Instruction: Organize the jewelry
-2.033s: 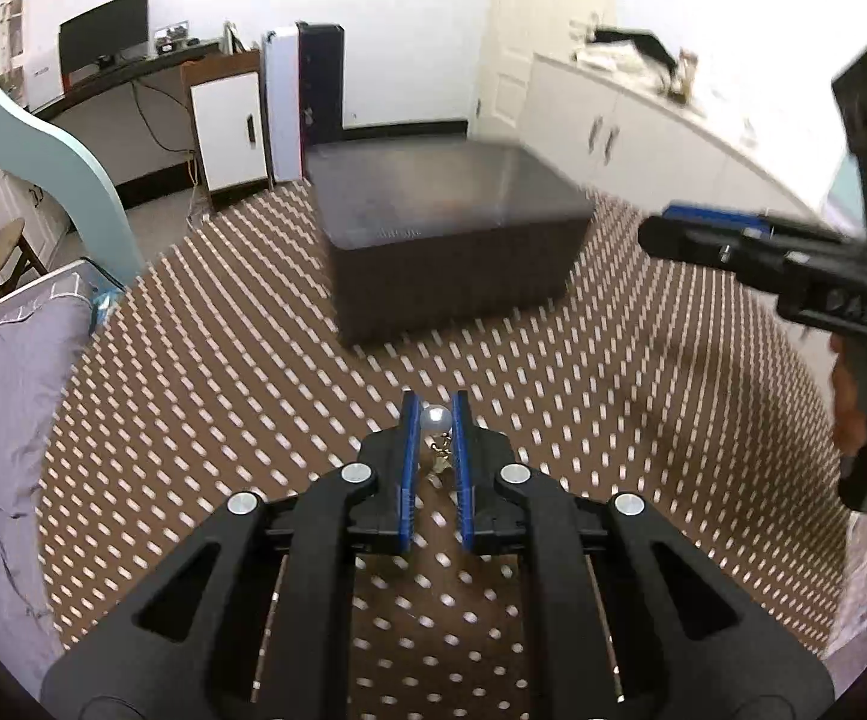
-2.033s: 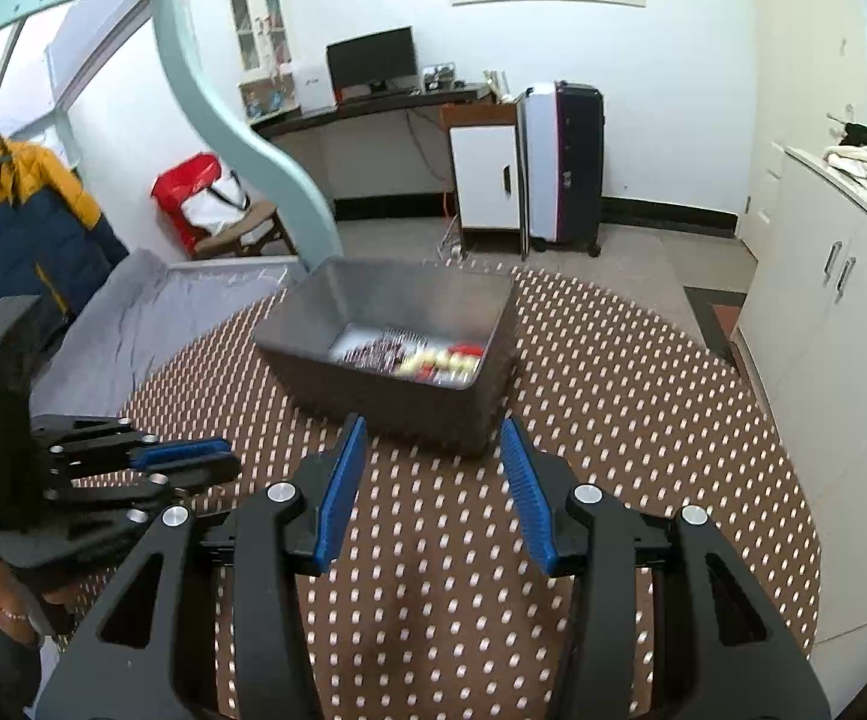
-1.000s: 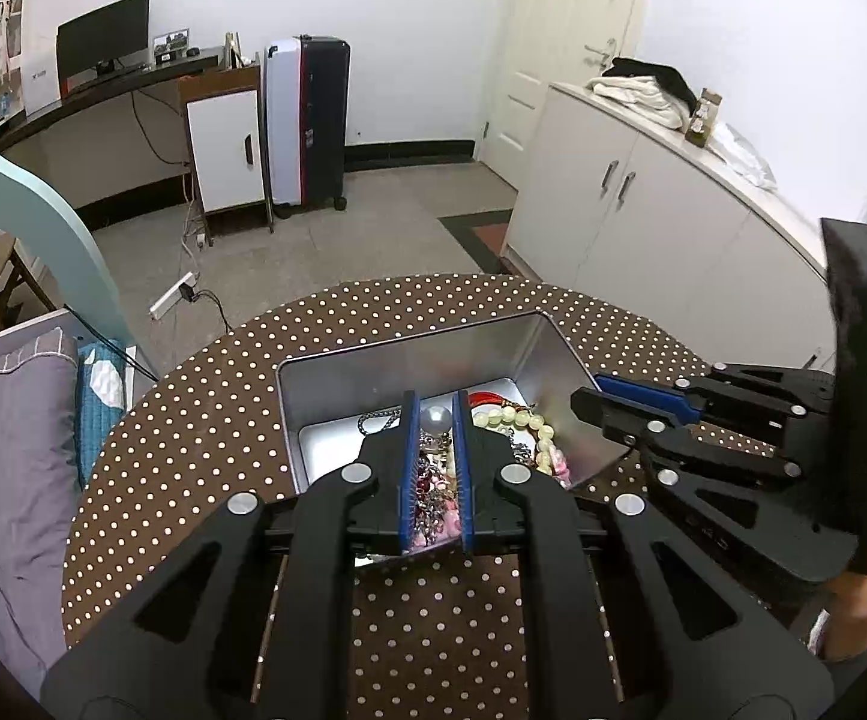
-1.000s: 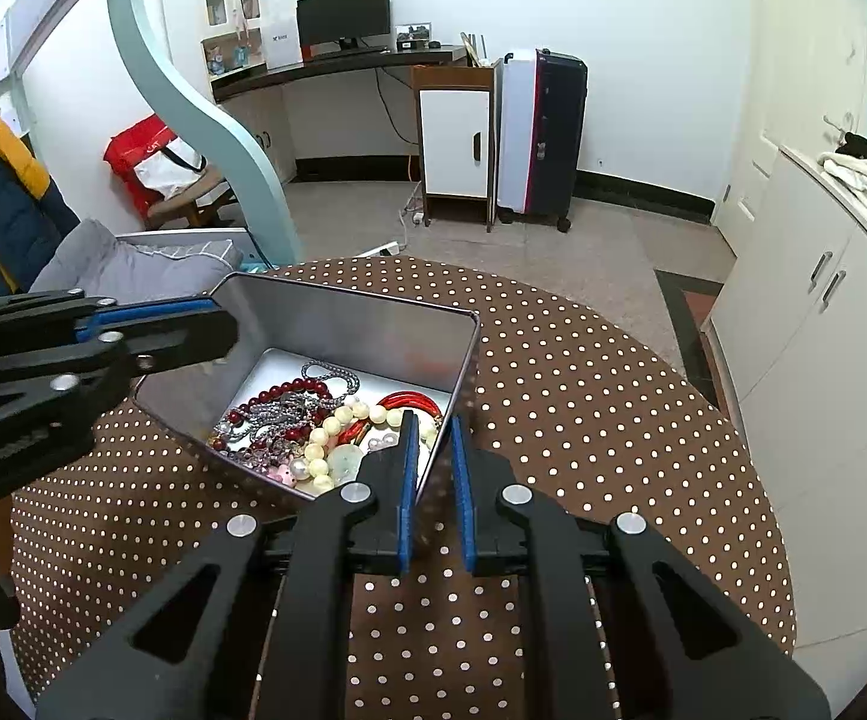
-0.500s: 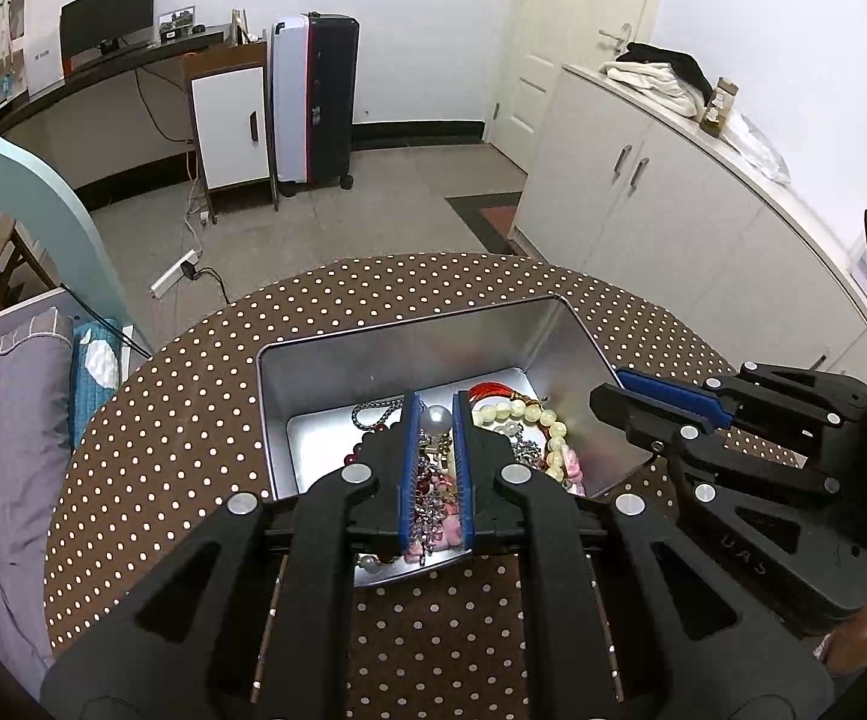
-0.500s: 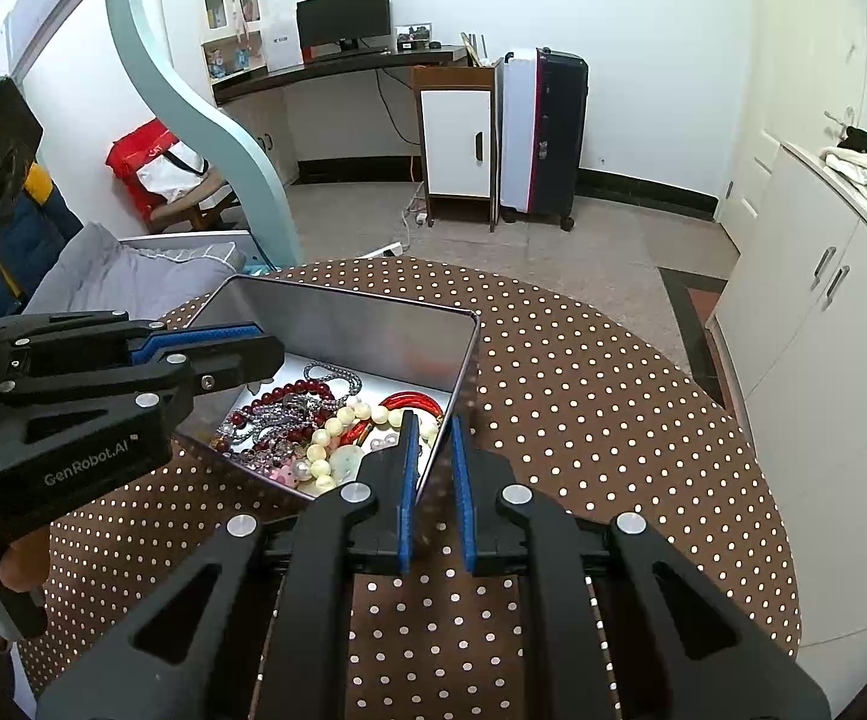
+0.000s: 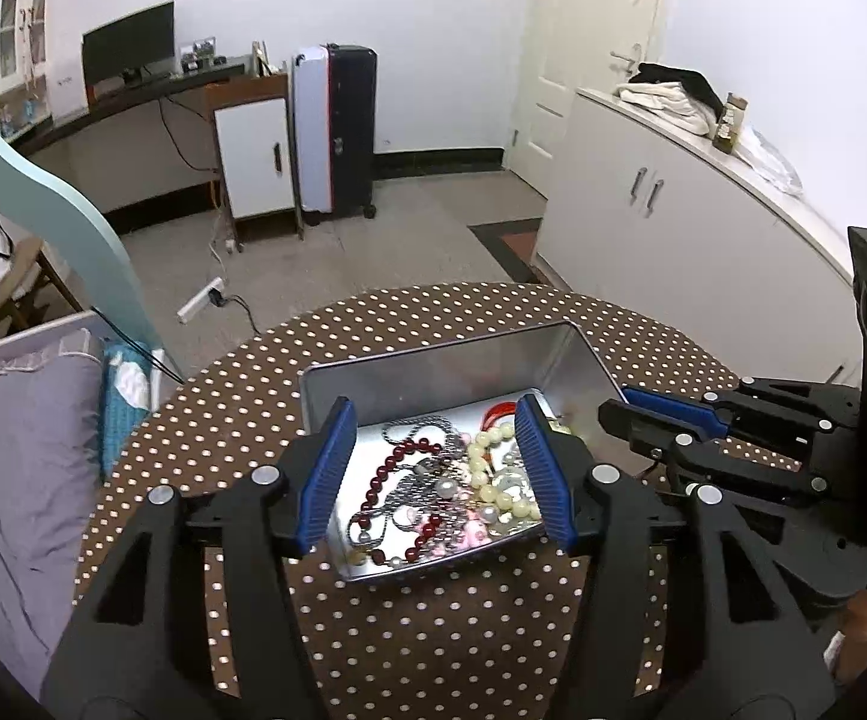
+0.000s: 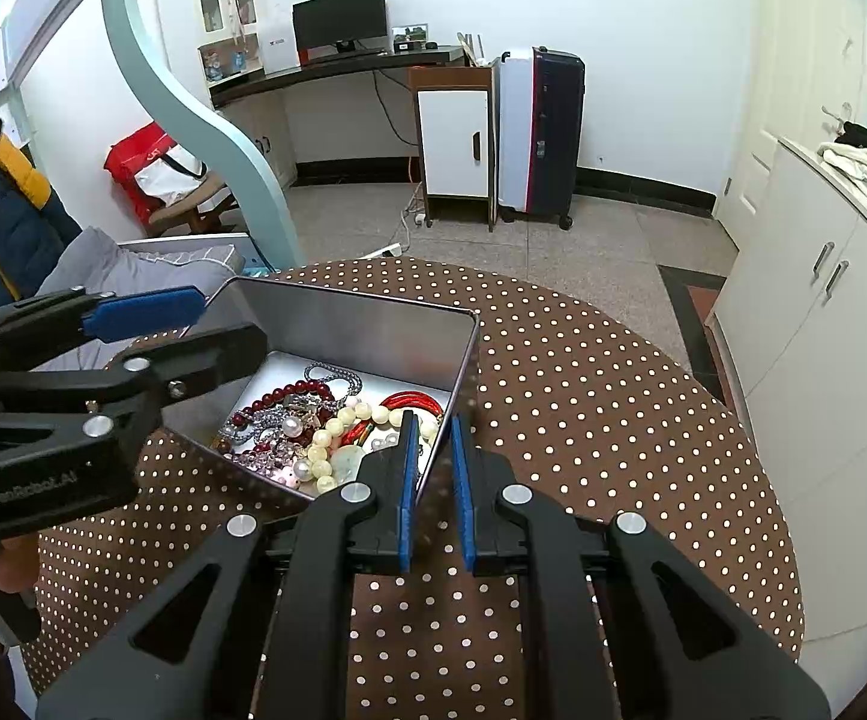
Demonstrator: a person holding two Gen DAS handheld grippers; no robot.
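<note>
A silver metal tin (image 7: 433, 372) (image 8: 361, 324) stands on a round brown polka-dot table (image 7: 433, 630) (image 8: 583, 396). It holds a tangle of jewelry (image 7: 439, 486) (image 8: 313, 426): dark red beads, cream pearls, silver chains and a red bangle. My left gripper (image 7: 433, 474) is open above the tin, with nothing between its blue pads; it shows at the left of the right wrist view (image 8: 193, 330). My right gripper (image 8: 431, 468) is shut on the tin's right wall; it shows at the right of the left wrist view (image 7: 625, 414).
The table's far edge drops to a tiled floor. White cabinets (image 7: 703, 228) stand to the right, a suitcase (image 8: 541, 138) and a desk (image 8: 343, 66) at the back, a grey cushion (image 7: 7, 468) to the left.
My left gripper has opened and the piece of jewelry it held has dropped into the tin. The right gripper stays shut on the tin's wall.
</note>
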